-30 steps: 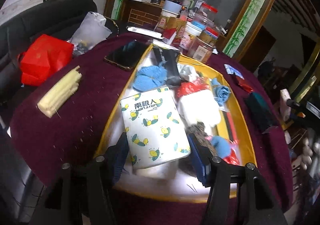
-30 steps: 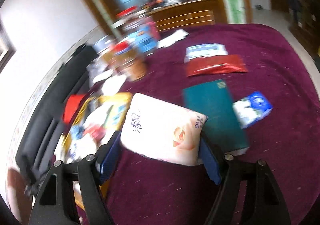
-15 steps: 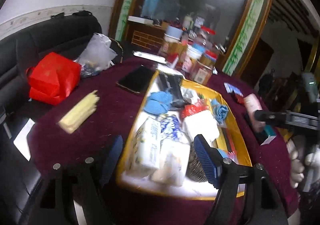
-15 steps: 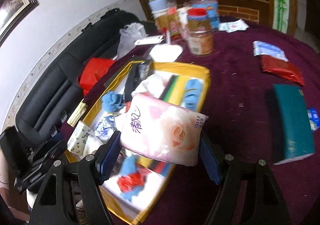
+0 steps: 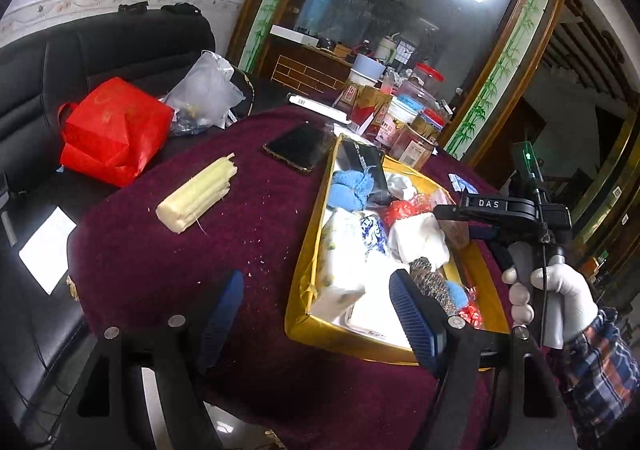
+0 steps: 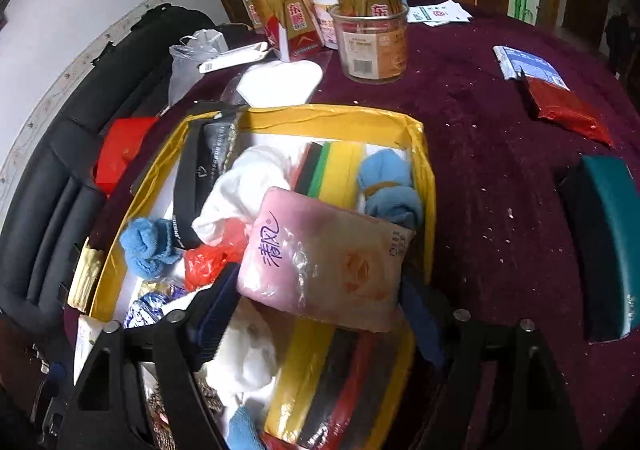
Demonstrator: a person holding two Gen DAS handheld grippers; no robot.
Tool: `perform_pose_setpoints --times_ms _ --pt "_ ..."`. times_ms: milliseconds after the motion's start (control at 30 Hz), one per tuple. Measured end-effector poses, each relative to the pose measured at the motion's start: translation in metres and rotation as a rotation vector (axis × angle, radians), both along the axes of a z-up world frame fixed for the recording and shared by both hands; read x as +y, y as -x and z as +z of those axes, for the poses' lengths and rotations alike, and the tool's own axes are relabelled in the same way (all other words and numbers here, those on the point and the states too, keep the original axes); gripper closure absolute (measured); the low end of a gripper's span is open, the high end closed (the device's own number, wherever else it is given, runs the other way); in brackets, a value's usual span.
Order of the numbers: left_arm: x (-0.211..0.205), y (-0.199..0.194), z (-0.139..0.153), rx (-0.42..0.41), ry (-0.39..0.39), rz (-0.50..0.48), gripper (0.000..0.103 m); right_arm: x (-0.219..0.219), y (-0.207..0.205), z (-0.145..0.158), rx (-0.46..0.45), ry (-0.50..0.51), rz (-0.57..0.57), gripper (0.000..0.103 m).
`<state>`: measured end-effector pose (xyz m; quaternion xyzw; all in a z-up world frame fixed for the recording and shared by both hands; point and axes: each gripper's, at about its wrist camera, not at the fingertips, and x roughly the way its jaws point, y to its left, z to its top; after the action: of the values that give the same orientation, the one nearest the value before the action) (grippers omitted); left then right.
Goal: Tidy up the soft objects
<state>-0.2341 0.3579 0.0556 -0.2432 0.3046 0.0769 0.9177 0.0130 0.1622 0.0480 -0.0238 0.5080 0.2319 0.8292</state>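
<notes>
Right gripper point(image 6: 316, 314): jaws opening, the pink tissue pack point(image 6: 324, 262) between its blue pads, the left pad apparently touching the pack's left edge and the right pad's contact hidden; it hangs over the yellow tray point(image 6: 420, 137).
Left gripper point(image 5: 316, 314): jaws wide apart and holding nothing, at the tray's near corner point(image 5: 298, 314).
Pink tissue pack: tilted, above the tray's near half, over the white cloth point(image 6: 244, 185) and the red plastic bag point(image 6: 212, 258).
White tissue pack point(image 5: 340, 262): lies inside the tray along its left wall.
Blue sock, left point(image 6: 148, 246): in the tray by its left wall.
Blue sock, right point(image 6: 388, 185): in the tray against its right wall.
Sponges point(image 6: 332, 169): yellow and green, in the tray's far half.
Person's gloved hand point(image 5: 556, 294): grips the right gripper's handle, right of the tray.
Jar point(image 6: 372, 41): on the maroon tablecloth point(image 6: 480, 129) beyond the tray's far wall.
Green book point(image 6: 604, 242): on the cloth, well right of the tray.
</notes>
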Motion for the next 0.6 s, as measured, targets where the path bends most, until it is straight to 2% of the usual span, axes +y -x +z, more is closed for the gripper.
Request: perform_pose_setpoints --times_ms 100,200,333,467,533,600 --pt "0.003 0.000 -0.004 0.004 0.019 0.002 0.022 0.001 0.001 0.002 0.007 0.022 0.012 0.022" --pt "0.002 0.000 -0.004 0.006 0.036 0.003 0.021 -0.008 0.004 0.011 -0.001 -0.025 0.004 0.022" --pt "-0.008 0.004 0.004 0.002 -0.010 0.002 0.020 -0.028 0.020 0.034 -0.070 -0.088 0.010 0.022" --pt "-0.035 0.006 0.020 0.006 -0.184 0.043 0.014 -0.056 0.056 0.054 -0.194 -0.105 0.033 0.021" --pt "-0.054 0.006 0.028 0.007 -0.298 0.062 0.012 -0.068 0.073 0.060 -0.262 -0.088 0.044 0.020" --pt "-0.068 0.005 0.031 0.011 -0.373 0.062 0.011 -0.082 0.095 0.065 -0.346 -0.057 0.056 0.019"
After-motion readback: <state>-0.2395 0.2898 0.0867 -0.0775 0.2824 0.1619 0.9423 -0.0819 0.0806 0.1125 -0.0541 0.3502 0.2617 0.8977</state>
